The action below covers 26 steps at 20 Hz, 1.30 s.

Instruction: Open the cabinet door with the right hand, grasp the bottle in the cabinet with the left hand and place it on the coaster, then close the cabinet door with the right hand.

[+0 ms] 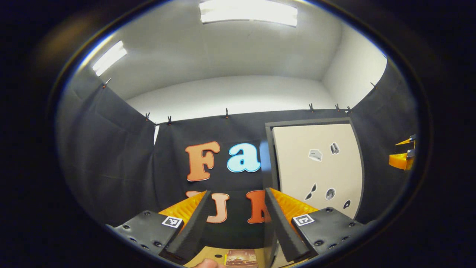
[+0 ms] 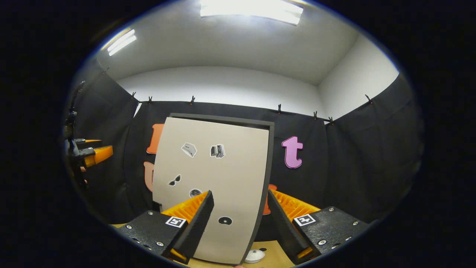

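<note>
While both my tools hang released and empty, the cabinet door (image 2: 215,178) stands shut ahead of the right tool (image 2: 240,216). From the left tool (image 1: 236,219), the cabinet (image 1: 316,167) sits right of centre, on the tabletop (image 2: 277,257).

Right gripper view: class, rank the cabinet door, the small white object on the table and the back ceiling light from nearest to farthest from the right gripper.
1. Small white object, low on the table between the right gripper's fingers.
2. Cabinet door, shut, straight ahead.
3. Ceiling light, high overhead.
</note>
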Each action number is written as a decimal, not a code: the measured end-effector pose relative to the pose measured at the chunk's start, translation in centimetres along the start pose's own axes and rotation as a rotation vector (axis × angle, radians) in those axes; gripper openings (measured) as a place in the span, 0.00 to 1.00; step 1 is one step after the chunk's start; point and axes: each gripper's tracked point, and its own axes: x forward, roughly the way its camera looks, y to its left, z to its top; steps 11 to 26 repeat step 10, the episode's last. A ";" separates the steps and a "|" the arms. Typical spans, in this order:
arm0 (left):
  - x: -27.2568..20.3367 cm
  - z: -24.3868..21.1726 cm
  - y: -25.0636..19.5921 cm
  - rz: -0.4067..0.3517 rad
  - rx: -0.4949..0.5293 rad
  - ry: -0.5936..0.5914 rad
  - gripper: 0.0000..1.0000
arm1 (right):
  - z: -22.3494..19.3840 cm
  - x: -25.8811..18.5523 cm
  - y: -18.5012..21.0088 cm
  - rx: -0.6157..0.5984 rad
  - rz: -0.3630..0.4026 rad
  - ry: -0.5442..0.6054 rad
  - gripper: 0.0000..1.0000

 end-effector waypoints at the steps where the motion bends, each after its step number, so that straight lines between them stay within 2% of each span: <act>1: 0.1 0.1 -0.3 -0.004 -0.003 0.004 0.92 | 0.3 -0.4 -0.6 -0.001 -0.010 -0.005 0.90; 5: 0.0 -0.2 -0.2 0.003 -0.004 0.030 0.92 | 0.4 -1.5 -2.2 -0.001 -0.024 0.002 0.91; 10: 0.1 -0.2 0.3 0.058 -0.007 0.029 0.92 | 0.5 -2.3 -4.3 0.006 -0.052 -0.013 0.91; 26: 0.1 -0.2 0.3 0.058 -0.007 0.029 0.92 | 0.5 -2.3 -4.3 0.006 -0.052 -0.013 0.91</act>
